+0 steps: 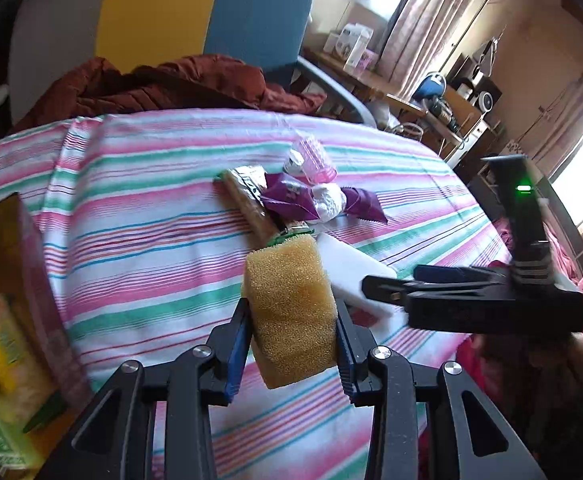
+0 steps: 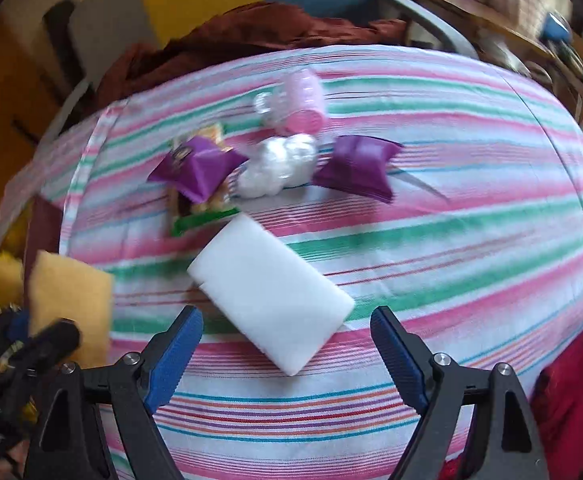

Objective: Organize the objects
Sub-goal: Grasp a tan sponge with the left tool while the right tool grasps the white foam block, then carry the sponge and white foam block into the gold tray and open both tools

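Striped sheet [image 2: 451, 240] covers bed; left gripper [image 1: 291, 340] clamps sponge [image 1: 287, 312]; right gripper [image 2: 287, 344] gapes.

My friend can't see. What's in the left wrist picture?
The left tool squeezes a yellow porous sponge block above a pink, green and white striped cloth. Behind it lie a white foam block, purple snack packets and the right tool.
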`<state>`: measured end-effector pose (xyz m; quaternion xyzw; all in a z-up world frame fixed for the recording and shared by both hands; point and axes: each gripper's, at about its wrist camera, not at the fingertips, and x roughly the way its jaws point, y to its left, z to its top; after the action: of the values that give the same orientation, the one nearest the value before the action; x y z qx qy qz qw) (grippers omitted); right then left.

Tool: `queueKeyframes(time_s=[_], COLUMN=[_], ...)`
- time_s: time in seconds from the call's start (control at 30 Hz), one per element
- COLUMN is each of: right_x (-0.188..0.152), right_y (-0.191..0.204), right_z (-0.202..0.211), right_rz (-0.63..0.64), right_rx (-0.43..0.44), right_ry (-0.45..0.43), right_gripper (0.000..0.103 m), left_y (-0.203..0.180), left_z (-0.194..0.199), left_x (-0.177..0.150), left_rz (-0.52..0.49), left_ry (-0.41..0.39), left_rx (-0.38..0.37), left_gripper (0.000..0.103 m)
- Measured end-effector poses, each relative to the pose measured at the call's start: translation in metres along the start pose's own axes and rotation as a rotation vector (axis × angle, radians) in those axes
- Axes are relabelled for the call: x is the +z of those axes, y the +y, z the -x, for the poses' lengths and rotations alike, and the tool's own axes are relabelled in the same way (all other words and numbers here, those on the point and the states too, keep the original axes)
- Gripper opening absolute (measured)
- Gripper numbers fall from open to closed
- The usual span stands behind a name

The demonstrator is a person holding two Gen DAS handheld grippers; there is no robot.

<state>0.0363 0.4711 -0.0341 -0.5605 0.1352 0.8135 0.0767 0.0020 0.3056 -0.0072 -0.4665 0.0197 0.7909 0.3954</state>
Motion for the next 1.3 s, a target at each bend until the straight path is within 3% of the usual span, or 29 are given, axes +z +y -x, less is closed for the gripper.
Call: queueKeyframes(time_s=[0.17,0.3,0.37,0.43,0.6,0.97,1.3], right_x=[0.012,0.02,0.019,0.014,-0.005,-0.043,-0.069], right_y=[0.02,0.02,0.019,0.025,0.046,0.109,0.174], right_z=[-0.019,-0.038,-0.043,-0.039,-0.013,0.033,0.061], right_rz=[0.175,0.205,0.211,0.248,0.317,0.273,0.295], right_rx=[-0.064,-0.12,-0.095,-0.128,-0.128,0.069,0.257], right_ry=[0.064,0.102,0.129,0.119,0.074,-0.065,-0.127], right_gripper=[0.088,0.087,0.079,0.074,0.073,0.074,0.074], left_y=[0.005,0.008,0.01,0.014,0.024,0.055,0.109], left_z=[0.028,0.047,0.056,0.066,0.084,0.136,0.197], left_x=[-0.008,-0.016,-0.02,-0.025,-0.038,-0.076,-0.124], left_rz=[0.011,0.027,0.033,0.038,0.066,0.141,0.241], left_ry=[-0.033,-0.052,-0.064,-0.075,-0.098,-0.166,-0.248], left_rx=[-0.017,-0.027,-0.024,-0.019,-0.01,0.066,0.177], left_gripper=[0.039,0.04,0.04,0.04,0.04,0.04,0.04])
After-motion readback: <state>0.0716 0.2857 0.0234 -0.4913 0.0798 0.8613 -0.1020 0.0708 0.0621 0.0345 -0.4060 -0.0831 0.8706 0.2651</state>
